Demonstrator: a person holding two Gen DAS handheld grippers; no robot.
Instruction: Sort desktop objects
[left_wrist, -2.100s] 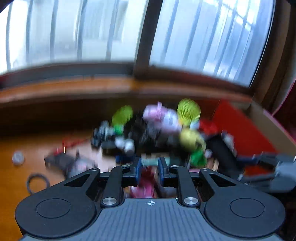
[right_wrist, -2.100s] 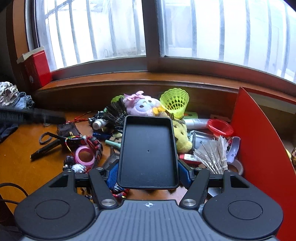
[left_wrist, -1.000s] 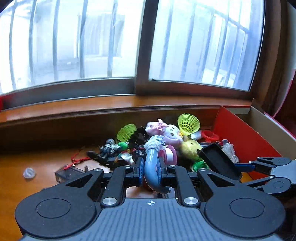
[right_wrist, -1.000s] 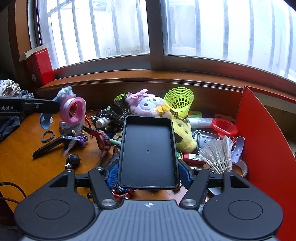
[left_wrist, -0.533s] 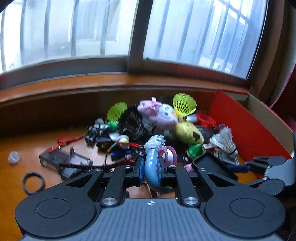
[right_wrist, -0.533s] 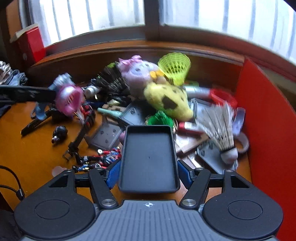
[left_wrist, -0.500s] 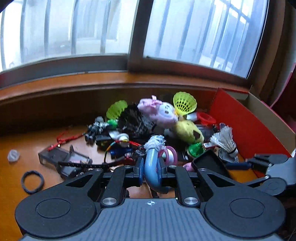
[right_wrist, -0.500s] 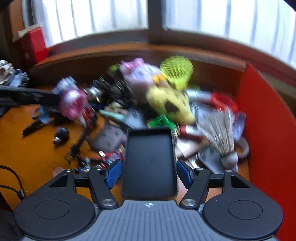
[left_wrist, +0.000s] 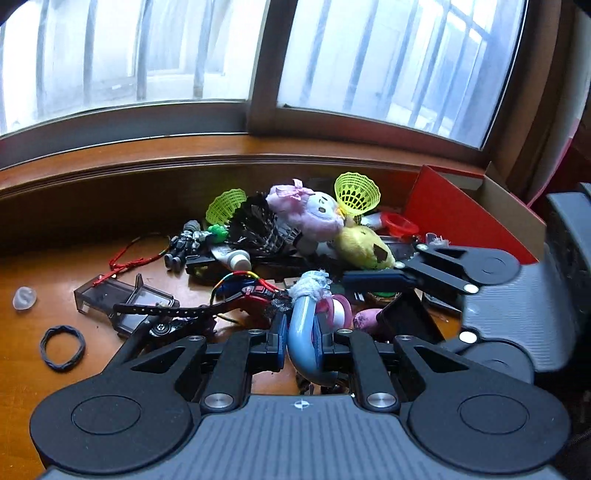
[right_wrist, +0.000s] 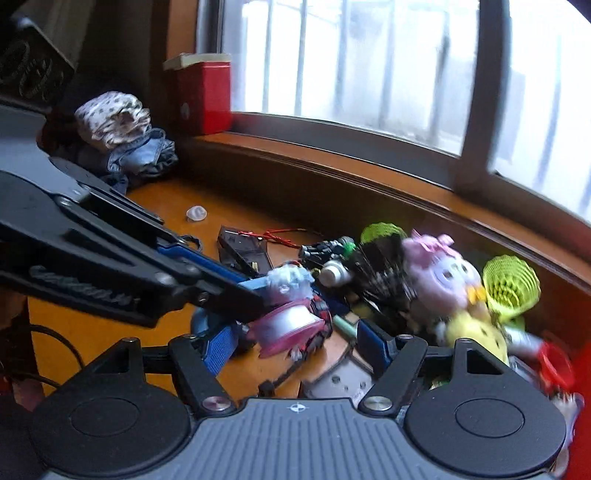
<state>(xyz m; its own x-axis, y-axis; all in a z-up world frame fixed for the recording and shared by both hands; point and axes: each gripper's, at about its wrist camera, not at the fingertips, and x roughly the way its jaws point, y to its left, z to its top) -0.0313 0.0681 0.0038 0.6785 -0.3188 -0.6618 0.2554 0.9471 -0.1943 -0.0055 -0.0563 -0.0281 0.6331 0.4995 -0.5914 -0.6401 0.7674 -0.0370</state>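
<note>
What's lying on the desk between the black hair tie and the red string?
In the left wrist view, a clear dark plastic case lies between the black hair tie and the red string; the string's end touches its top edge.

Each hand-held gripper (left_wrist: 300, 332) has black linkage arms, silver screws, blue finger pads and a ribbed grey body.

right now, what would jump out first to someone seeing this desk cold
The heap of toys and odds and ends under the window: a pink plush on top, a yellow plush beside it, a neon yellow shuttlecock behind. In front, the left gripper pinches a blue ring. A red box stands at the right.
</note>
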